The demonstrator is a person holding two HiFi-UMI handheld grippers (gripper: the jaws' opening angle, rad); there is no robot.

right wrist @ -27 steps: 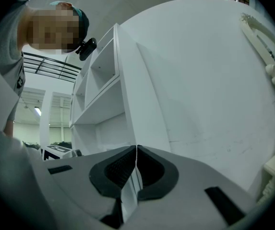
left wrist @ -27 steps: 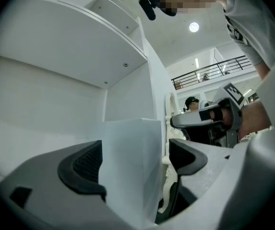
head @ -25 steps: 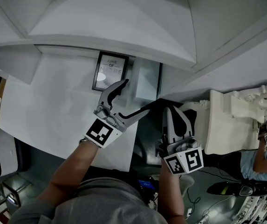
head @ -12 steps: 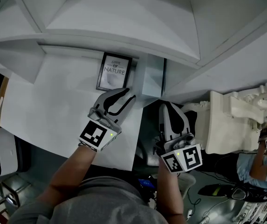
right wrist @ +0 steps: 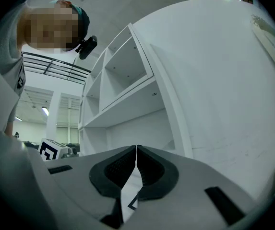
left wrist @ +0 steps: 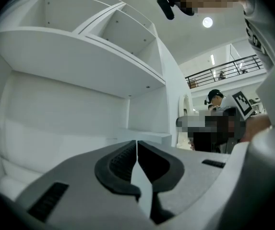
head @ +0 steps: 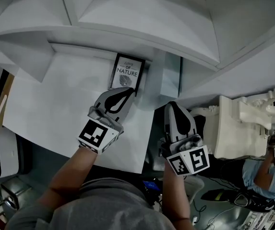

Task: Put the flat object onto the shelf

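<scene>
Since one second ago, the left gripper [head: 127, 91] has gone from jaws wide apart to jaws fully together, and it has shifted slightly left along the white surface [head: 60, 99]. In the left gripper view its dark ribbed pads [left wrist: 120, 159] meet along one line, with nothing between them. The right gripper [head: 173, 105] has stayed in nearly the same place. Its pads [right wrist: 123, 164] are also pressed together and hold nothing.

Seen from the head view, the left gripper's tips point at the lower edge of the picture frame [head: 128, 72]. Whether they touch that edge cannot be determined. The picture frame is dark-edged and carries printed words. It sits at the rear of the white surface, with its top edge tucked under the overhanging board of the shelf [head: 142, 18]. Whether it leans on the back wall or lies flat cannot be determined. A pale upright panel [head: 170, 75] stands just beside the frame on its right.

The right gripper sits off the right edge of the white surface, below that panel, well apart from the frame. Both forearms enter from the bottom of the view. A second person [head: 264, 174] is at the right edge.
</scene>
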